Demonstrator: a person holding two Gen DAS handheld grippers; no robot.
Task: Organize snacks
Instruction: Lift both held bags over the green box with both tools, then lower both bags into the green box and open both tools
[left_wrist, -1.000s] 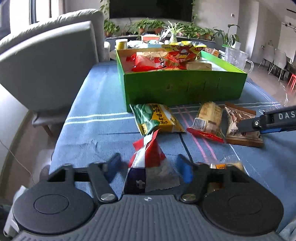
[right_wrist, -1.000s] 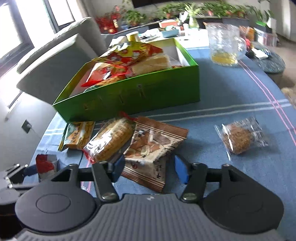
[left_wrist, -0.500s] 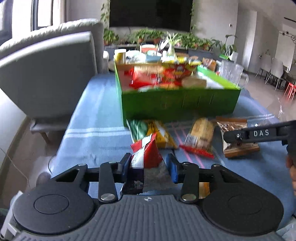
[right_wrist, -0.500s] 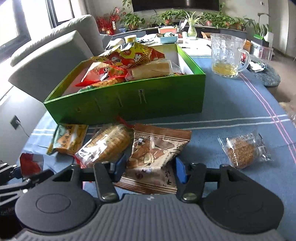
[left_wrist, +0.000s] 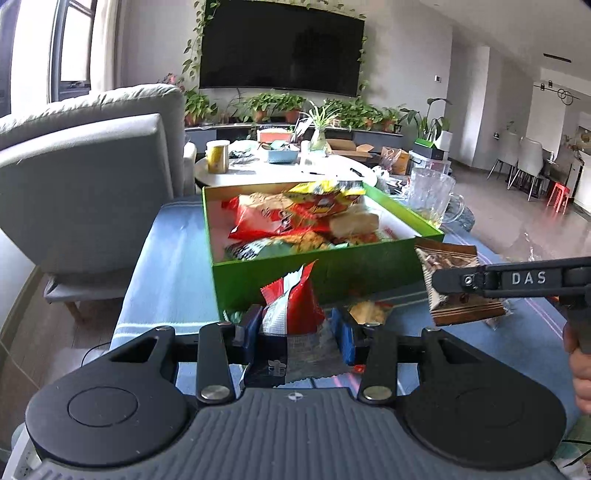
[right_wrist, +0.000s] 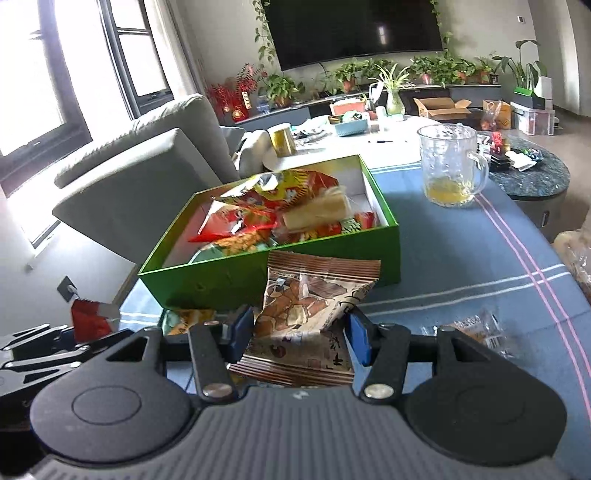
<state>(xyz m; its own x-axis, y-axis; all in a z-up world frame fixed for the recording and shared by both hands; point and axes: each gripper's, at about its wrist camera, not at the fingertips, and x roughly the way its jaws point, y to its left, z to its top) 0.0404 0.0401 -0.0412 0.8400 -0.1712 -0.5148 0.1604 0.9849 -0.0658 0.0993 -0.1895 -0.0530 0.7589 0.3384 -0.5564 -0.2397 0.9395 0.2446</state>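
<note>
My left gripper (left_wrist: 298, 329) is clamped on a red packet (left_wrist: 293, 308); my right gripper (right_wrist: 300, 334) grips a brown packet (right_wrist: 310, 314) across its width. Both packets hang above the blue cloth (right_wrist: 461, 251), just before the green box (right_wrist: 236, 275) of snacks.

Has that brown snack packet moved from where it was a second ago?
Yes. The brown packet, then flat on the cloth below the green box, is now lifted in the right gripper, overlapping the box's front wall.
</note>
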